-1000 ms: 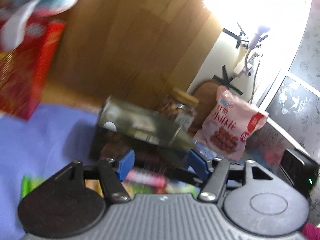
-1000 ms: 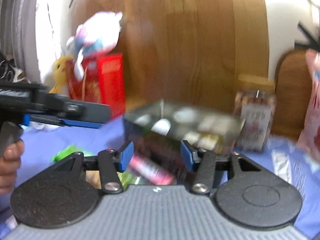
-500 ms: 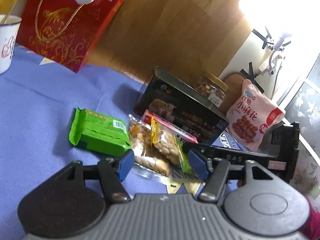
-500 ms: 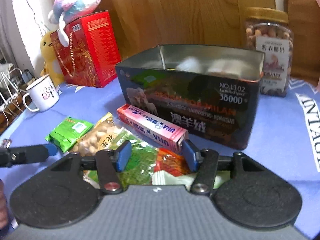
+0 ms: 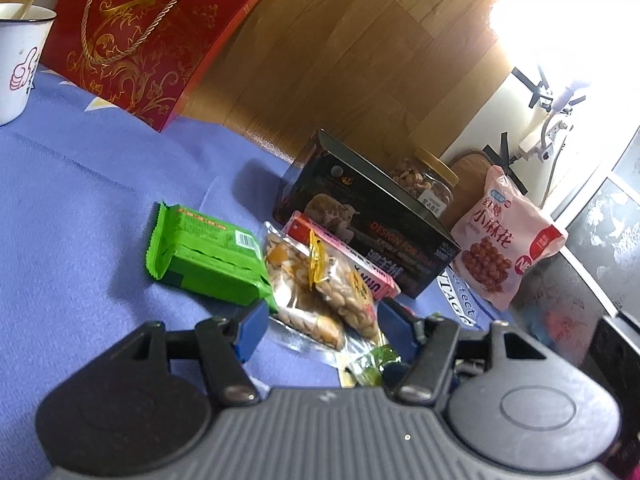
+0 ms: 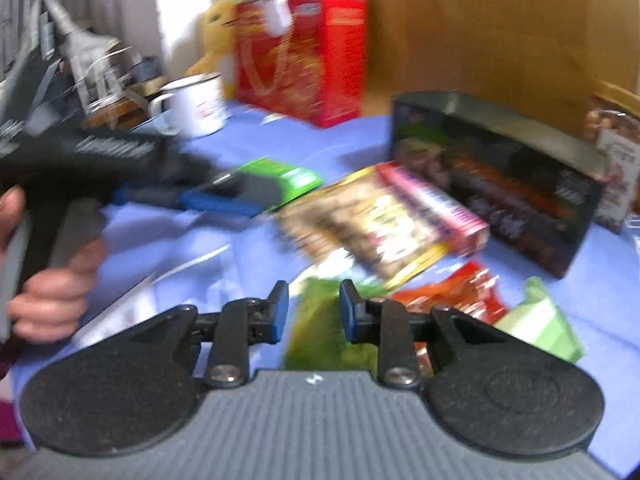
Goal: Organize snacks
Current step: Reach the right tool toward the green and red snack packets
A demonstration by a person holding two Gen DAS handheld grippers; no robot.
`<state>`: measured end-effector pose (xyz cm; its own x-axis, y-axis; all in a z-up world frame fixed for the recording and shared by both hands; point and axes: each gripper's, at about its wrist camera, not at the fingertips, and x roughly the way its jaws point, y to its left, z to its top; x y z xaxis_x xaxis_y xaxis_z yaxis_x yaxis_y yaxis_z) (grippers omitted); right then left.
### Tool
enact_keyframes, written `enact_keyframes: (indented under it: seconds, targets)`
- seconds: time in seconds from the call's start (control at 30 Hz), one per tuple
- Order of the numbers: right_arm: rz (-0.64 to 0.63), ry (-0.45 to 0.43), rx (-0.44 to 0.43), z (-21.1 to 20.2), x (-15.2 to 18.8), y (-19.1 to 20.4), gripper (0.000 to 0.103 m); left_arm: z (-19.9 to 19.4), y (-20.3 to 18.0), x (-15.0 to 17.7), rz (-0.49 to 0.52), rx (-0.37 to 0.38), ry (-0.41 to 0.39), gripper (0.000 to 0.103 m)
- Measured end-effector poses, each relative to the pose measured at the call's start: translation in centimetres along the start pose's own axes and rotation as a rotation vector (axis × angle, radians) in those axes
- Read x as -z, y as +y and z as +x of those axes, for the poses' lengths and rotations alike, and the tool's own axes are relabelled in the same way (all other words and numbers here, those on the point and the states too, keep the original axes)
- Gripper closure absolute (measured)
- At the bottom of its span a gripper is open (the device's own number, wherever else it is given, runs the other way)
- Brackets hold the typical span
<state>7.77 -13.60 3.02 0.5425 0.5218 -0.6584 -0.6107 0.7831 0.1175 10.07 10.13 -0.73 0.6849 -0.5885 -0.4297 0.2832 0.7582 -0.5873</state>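
Note:
A black open tin (image 5: 372, 220) stands on the purple cloth; it also shows in the right wrist view (image 6: 500, 176). In front of it lie a pink box (image 5: 352, 264), clear peanut packets (image 5: 320, 288) and a green packet (image 5: 208, 256). My left gripper (image 5: 320, 328) is open, its jaws on either side of the near end of the peanut packets. My right gripper (image 6: 312, 308) is partly closed with a green bag (image 6: 320, 324) between its jaws, low over the cloth. A red-orange packet (image 6: 460, 292) and a pale green packet (image 6: 540, 324) lie to its right. The right view is blurred.
A red gift box (image 5: 148, 36) and a white mug (image 5: 20, 60) stand at the back left. A nut jar (image 5: 428, 184) and a pink snack bag (image 5: 504, 240) stand right of the tin. The wooden wall (image 5: 360, 52) is behind.
Both grippers have come down from the tin toward the snack pile. The right one has swung left and narrowed its jaws around the green bag. The left one has edged closer to the peanut packets.

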Motion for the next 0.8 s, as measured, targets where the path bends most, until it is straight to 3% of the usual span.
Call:
enact_keyframes:
  seconds: [0.13, 0.3, 0.57, 0.67, 0.8]
  targets:
    - [0.001, -0.050, 0.019, -1.4, 0.1, 0.4, 0.071, 0.0, 0.0, 0.1, 0.000, 0.000, 0.004, 0.041]
    - [0.075, -0.144, 0.093, -3.6, 0.3, -1.4, 0.058, 0.1, 0.0, 0.1, 0.002, 0.000, 0.009, 0.041]
    - [0.205, -0.090, 0.153, -2.9, 1.5, -5.0, 0.056, 0.4, 0.0, 0.1, 0.009, -0.002, 0.022, 0.041]
    - [0.180, -0.090, 0.144, -2.8, 1.6, -4.3, 0.042, 0.4, 0.0, 0.1, 0.007, 0.000, 0.024, 0.041]
    - [0.105, -0.080, 0.110, -2.6, 1.7, -2.6, 0.042, 0.4, 0.0, 0.1, 0.005, 0.001, 0.024, 0.041]
